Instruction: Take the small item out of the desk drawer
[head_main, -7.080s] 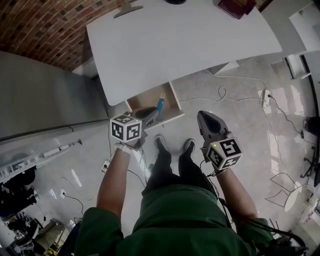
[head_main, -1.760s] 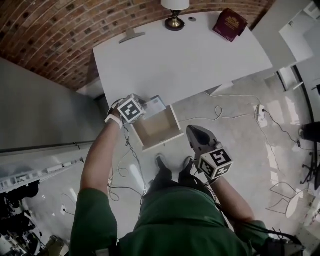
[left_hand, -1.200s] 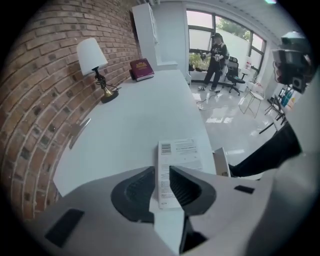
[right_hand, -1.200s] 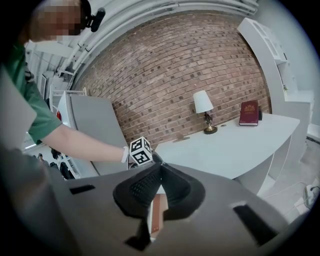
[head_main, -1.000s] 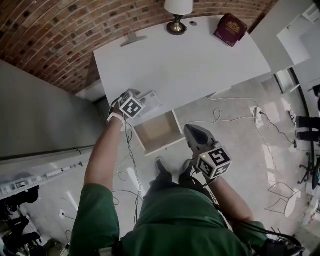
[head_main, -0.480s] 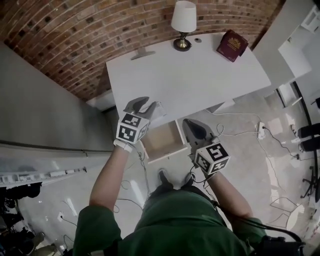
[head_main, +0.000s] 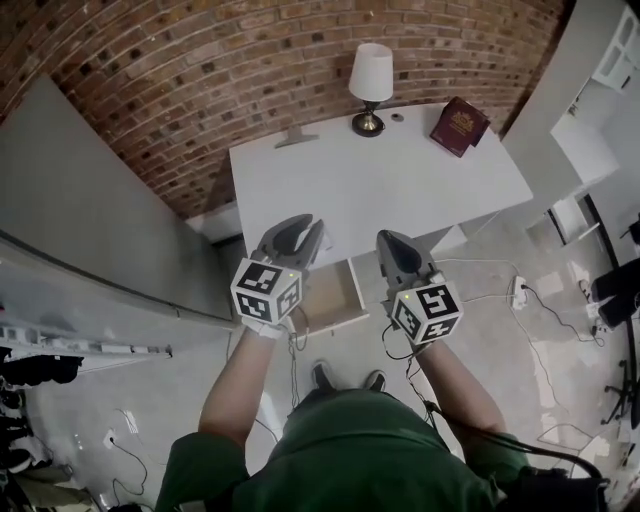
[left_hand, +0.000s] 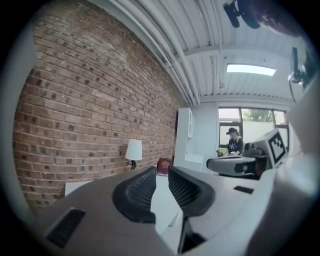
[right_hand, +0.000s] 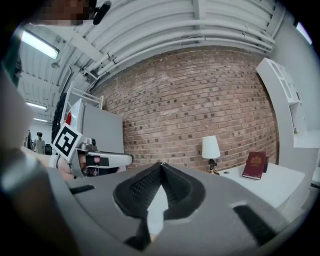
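A white desk (head_main: 400, 190) fills the upper middle of the head view. Near its far edge stands a lamp (head_main: 371, 85) with a white shade, and right of the lamp a dark red book (head_main: 460, 125) lies flat. At the desk's near edge its drawer (head_main: 335, 297) stands pulled out.

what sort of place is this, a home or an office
Most likely an office or studio workspace: a white desk with an open wooden drawer stands against a red brick wall, loose cables trail over the pale floor, and a person in a cap sits by a far window.
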